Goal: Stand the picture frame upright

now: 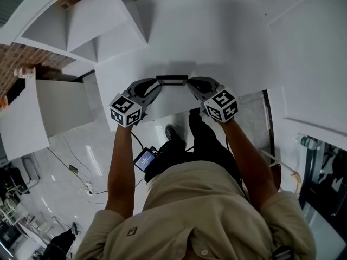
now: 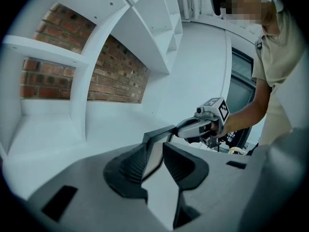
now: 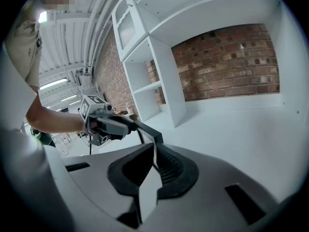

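The picture frame point(image 1: 172, 80) is a thin black-edged rectangle, seen edge-on from above, over the white tabletop point(image 1: 227, 42). My left gripper point(image 1: 158, 86) holds its left end and my right gripper point(image 1: 188, 86) holds its right end. In the left gripper view the frame point(image 2: 159, 132) stands steeply between the dark pads of the left gripper point(image 2: 155, 159), and the right gripper point(image 2: 193, 127) holds the far end. In the right gripper view the frame's thin edge point(image 3: 146, 129) runs between the closed pads of the right gripper point(image 3: 154, 159), with the left gripper point(image 3: 113, 124) beyond.
White open shelving point(image 1: 70, 31) stands at the left of the table, with a brick wall point(image 3: 227, 62) behind the shelf bays. The table's near edge point(image 1: 179, 112) lies just below the grippers. The person's legs and floor cables show underneath.
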